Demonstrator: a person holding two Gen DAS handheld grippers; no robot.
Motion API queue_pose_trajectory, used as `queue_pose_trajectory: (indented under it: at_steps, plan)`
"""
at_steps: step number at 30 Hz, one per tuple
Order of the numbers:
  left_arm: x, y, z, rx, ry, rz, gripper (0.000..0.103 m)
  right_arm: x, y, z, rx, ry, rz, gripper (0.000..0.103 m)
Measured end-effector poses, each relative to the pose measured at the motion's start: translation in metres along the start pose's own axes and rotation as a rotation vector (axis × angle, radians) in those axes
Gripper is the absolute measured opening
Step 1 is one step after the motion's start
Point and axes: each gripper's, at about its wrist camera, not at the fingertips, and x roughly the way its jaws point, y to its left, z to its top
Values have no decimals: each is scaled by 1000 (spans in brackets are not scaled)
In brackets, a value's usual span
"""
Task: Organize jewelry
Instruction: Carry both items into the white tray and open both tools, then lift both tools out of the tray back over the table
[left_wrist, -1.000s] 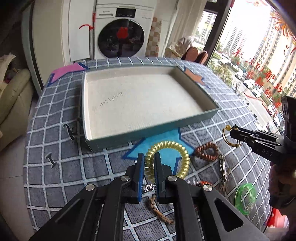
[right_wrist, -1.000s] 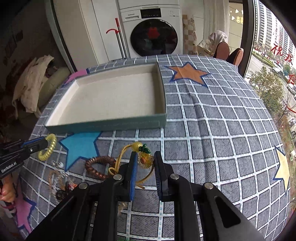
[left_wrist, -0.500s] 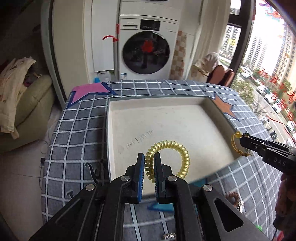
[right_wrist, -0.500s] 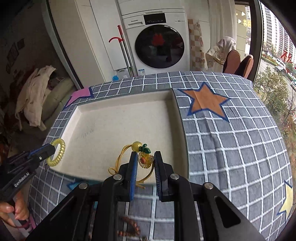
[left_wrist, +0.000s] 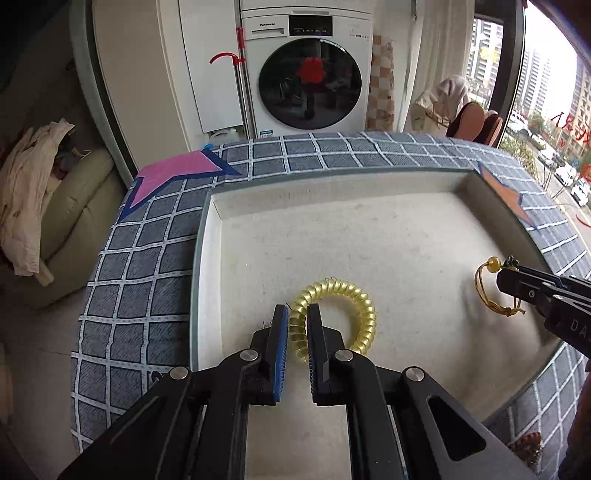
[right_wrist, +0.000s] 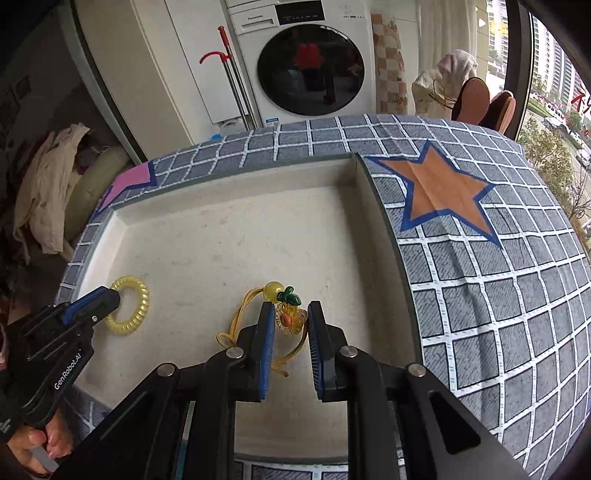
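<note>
The spiral hair tie (left_wrist: 334, 318), a yellow coiled ring, sits between the fingers of the left gripper (left_wrist: 297, 325) above the floor of the tray (left_wrist: 369, 236), in the tray's near-left region; we read the left gripper as clenched on the tie, since both pads touch the coil in the left wrist view. The same tie (right_wrist: 129, 304) appears in the right wrist view at the tip of the left gripper (right_wrist: 96, 303), over the left part of the tray (right_wrist: 229, 236). The charm bracelet (right_wrist: 273, 321), a yellow cord loop carrying a yellow bead, a green leaf and an orange flower charm, lies between the fingers of the right gripper (right_wrist: 290, 325); we see the flower charm against the left pad with a gap to the right pad, so we cannot tell whether this grip is closed on it or released. In the left wrist view the bracelet (left_wrist: 495, 288) hangs at the tip of the right gripper (left_wrist: 504, 278), over the right side of the tray. The two items are well apart. The tray rests on a grey checked tablecloth (right_wrist: 498, 295) printed with an orange star (right_wrist: 443, 188) just beside the tray's right wall and a pink star (left_wrist: 173, 173) near its far-left corner. A washing machine (left_wrist: 310, 70) stands behind the table.
</note>
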Motion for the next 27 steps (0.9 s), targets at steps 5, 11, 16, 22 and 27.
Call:
queue_pose_trajectory:
  at_steps: [5,11,16,22,27]
  plan:
    - [3,-8,-6,33,-17,51,30,5,1,-5,-16,-1,-41,21]
    - [0,-12,-7,58,-19,92,30,-1,10,-7,-34,1,-29,51]
    - [-9,-8,-9,41,-35,84,31,-23,6,-11,5,-38,22,64]
    - [-28,-7,-8,23,-86,79,103,-46,2,-16,29,-73,43,68]
    - [-57,-5,-9,16,-125,88,103,-69,-2,-24,60,-94,78,77]
